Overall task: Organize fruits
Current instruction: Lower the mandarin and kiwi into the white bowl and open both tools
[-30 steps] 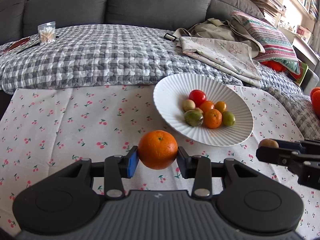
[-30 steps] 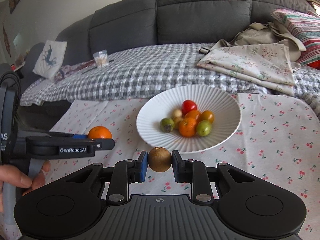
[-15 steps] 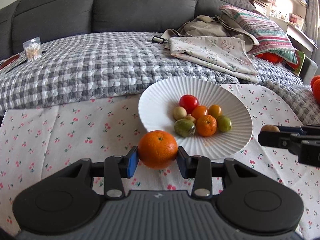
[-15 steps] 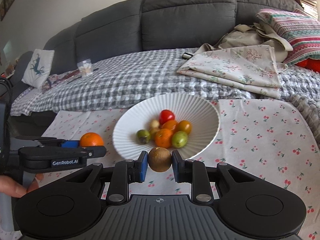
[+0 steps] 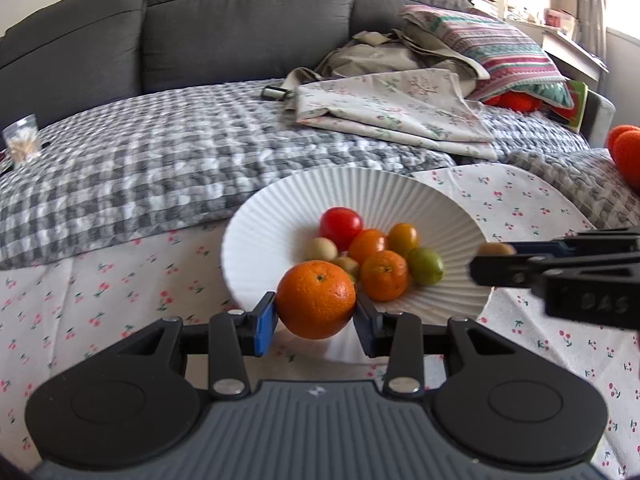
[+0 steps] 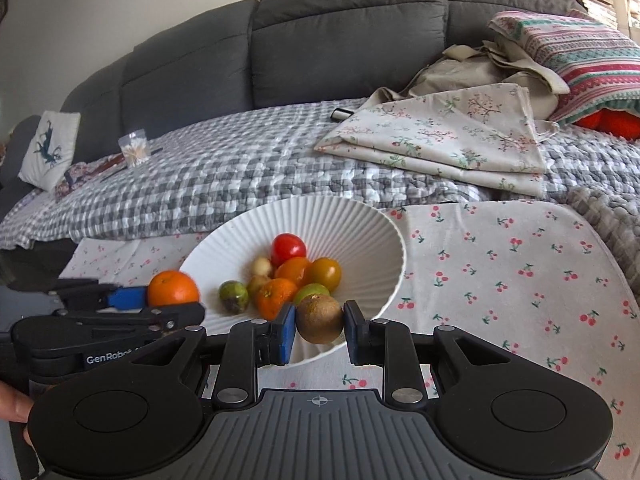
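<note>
A white ribbed plate (image 5: 280, 216) (image 6: 360, 232) holds several small fruits: a red tomato (image 5: 341, 223), small oranges and green ones. My left gripper (image 5: 316, 322) is shut on a large orange (image 5: 316, 300) at the plate's near left rim; it also shows in the right wrist view (image 6: 173, 289). My right gripper (image 6: 319, 334) is shut on a brown kiwi (image 6: 320, 319) over the plate's near rim; the kiwi also shows in the left wrist view (image 5: 495, 249).
The plate rests on a cherry-print cloth (image 6: 500, 280). Behind lie a grey checked blanket (image 5: 160, 168), folded floral fabric (image 5: 392, 108), a striped pillow (image 5: 500, 52) and a grey sofa back. A small clear bag (image 6: 134, 148) lies far left.
Both grippers have moved forward to the plate with their fruit still held. The orange and the kiwi now stand at the plate's near rim.
</note>
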Available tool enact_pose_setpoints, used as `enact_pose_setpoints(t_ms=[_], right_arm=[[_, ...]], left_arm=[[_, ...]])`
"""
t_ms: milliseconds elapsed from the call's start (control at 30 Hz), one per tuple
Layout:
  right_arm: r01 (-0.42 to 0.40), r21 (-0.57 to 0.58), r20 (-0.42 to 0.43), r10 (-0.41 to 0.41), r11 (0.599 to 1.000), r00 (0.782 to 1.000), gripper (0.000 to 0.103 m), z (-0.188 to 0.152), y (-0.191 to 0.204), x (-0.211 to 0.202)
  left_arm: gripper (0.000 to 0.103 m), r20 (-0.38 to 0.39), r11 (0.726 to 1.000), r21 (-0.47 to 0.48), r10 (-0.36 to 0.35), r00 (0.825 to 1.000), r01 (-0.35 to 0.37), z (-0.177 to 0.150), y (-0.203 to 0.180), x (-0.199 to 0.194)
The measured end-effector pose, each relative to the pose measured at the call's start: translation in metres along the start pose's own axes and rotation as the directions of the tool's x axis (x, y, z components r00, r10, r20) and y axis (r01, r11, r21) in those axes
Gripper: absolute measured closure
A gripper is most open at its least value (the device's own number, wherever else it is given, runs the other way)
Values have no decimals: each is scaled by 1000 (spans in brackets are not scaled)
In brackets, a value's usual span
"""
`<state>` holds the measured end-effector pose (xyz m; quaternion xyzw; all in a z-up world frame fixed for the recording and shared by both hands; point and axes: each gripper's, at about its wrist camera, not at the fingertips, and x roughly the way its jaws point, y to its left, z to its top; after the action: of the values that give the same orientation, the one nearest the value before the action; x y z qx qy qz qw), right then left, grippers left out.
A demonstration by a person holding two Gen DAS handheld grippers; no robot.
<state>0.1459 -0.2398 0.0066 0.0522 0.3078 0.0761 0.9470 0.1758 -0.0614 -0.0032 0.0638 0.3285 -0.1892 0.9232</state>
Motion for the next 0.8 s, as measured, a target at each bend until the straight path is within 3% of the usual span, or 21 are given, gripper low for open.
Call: enact_pose_setpoints(t_ms=[500, 800], right_arm=[[5, 19, -9, -5, 1000, 1000, 78, 2, -9, 30], [12, 73, 29, -14, 997, 999, 68, 8, -17, 19]], left_arm=[[61, 28, 996, 79, -34, 999, 32, -1, -30, 18], [37, 73, 997, 76, -9, 997, 3, 6, -28, 1]])
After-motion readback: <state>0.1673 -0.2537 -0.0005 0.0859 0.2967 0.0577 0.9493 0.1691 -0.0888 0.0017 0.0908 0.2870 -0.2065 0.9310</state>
